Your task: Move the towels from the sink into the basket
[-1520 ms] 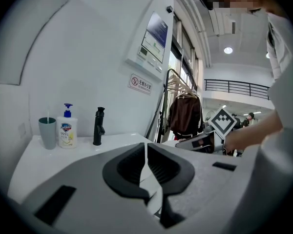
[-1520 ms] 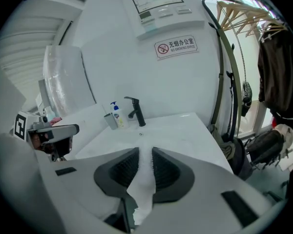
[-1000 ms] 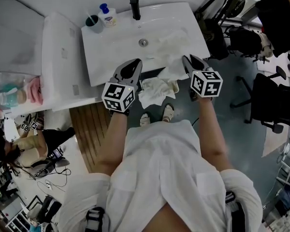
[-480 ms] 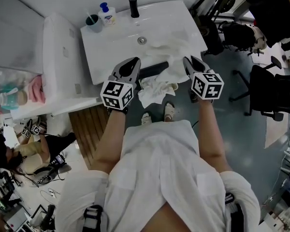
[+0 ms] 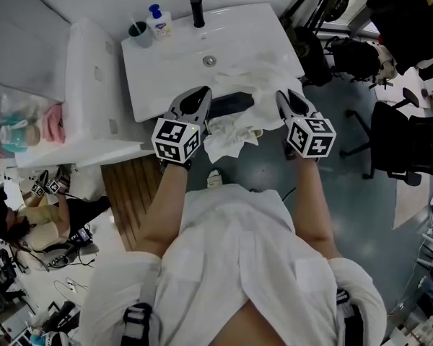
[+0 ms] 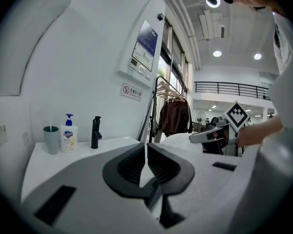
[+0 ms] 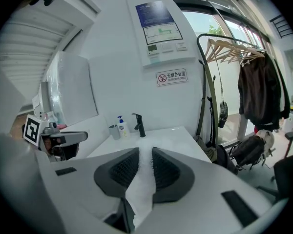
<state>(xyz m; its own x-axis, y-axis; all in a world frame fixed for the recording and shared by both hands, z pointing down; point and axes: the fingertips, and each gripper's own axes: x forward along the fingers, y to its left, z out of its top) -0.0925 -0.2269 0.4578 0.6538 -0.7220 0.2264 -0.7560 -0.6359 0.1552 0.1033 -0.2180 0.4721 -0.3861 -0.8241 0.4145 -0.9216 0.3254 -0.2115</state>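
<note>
The towel (image 5: pixel 227 132) is white, thin and soft. One part of it hangs in loose folds in front of the near edge of the sink (image 5: pixel 166 71). Another part lies on the near right of the basin.

The left gripper (image 5: pixel 200 94) has its jaws almost together. In the left gripper view only a thin white strip of the towel (image 6: pixel 146 178) shows between the pads, so it holds just an edge. The right gripper (image 5: pixel 282 96) is also closed on the towel. In the right gripper view a thicker fold of cloth (image 7: pixel 142 189) fills the gap between the jaws and runs down below them.

Such cloth is probably light, and a little heavier if it is wet. It will not break, but it sags and drags, and a thin edge can slip out of the pads. A hold on a bunched fold, as on the right side, seems safer than a hold on one layer. With two holds well apart, the towel should come over the sink edge without catching.

Several things are hard to make out:
- The white cloth on the white basin has no clear outline, so it could be one towel or more.
- No view shows the basket.
- A dark shape sits below the sink edge between the grippers and cannot be named.

A faucet (image 5: pixel 197 9), a soap bottle (image 5: pixel 159 22) and a cup (image 5: pixel 138 33) stand at the far side of the sink.
</note>
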